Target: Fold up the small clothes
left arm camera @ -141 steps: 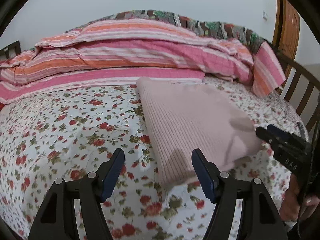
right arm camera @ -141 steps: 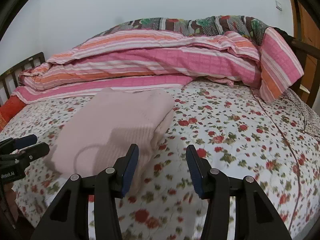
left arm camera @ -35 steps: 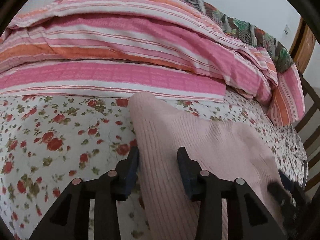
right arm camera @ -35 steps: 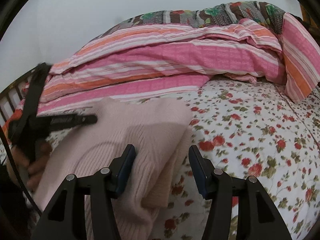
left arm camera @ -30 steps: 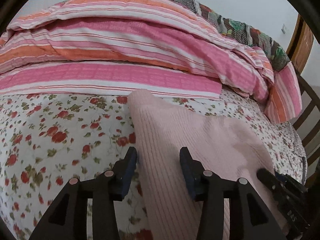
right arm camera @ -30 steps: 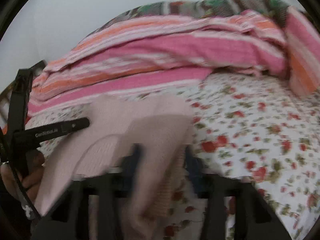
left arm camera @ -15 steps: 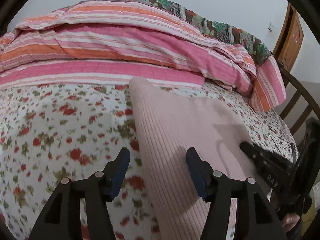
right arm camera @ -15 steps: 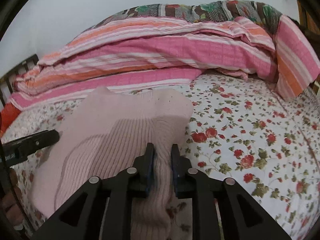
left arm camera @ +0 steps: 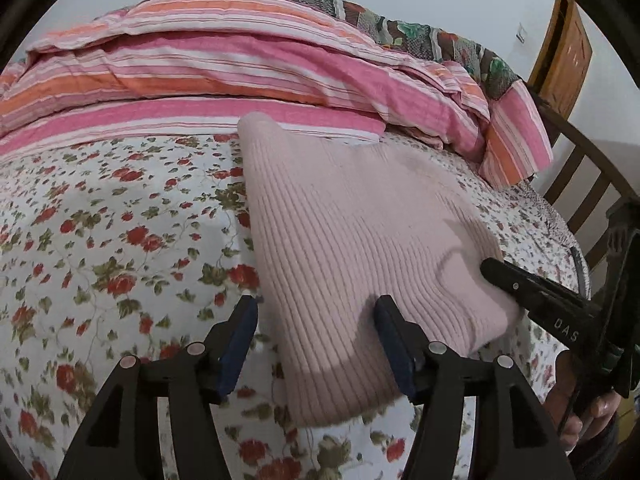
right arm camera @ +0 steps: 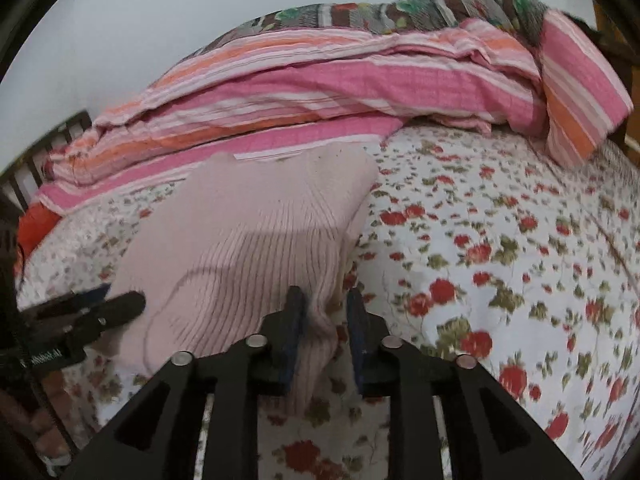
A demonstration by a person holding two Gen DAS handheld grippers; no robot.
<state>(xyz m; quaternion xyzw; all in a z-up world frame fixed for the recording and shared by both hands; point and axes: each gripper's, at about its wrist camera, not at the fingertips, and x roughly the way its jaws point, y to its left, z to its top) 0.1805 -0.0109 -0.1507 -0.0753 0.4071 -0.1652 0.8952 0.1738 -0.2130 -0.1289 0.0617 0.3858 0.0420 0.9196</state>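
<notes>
A folded pink ribbed sweater (left arm camera: 352, 232) lies on the floral bedsheet (left arm camera: 100, 240). My left gripper (left arm camera: 316, 302) stands open over the sweater's near left corner. The cloth's edge runs between the jaws without either pad pressing on it. My right gripper (right arm camera: 324, 296) is shut on the sweater's (right arm camera: 248, 240) near right edge, and a fold of pink knit is pinched between its fingers. In the left wrist view the right gripper (left arm camera: 492, 270) comes in from the right against that edge. The left gripper (right arm camera: 116, 300) shows at the left of the right wrist view.
A pink and orange striped quilt (left arm camera: 240, 60) is heaped across the back of the bed, touching the sweater's far end. A wooden bed rail (left arm camera: 580, 168) and a door (left arm camera: 568, 52) stand at the right. A hand (left arm camera: 576, 420) holds the right gripper's handle.
My left jaws have widened and drawn back from the quilt toward the sweater's near corner. My right jaws, open around the sweater's right edge a second ago, have closed on it.
</notes>
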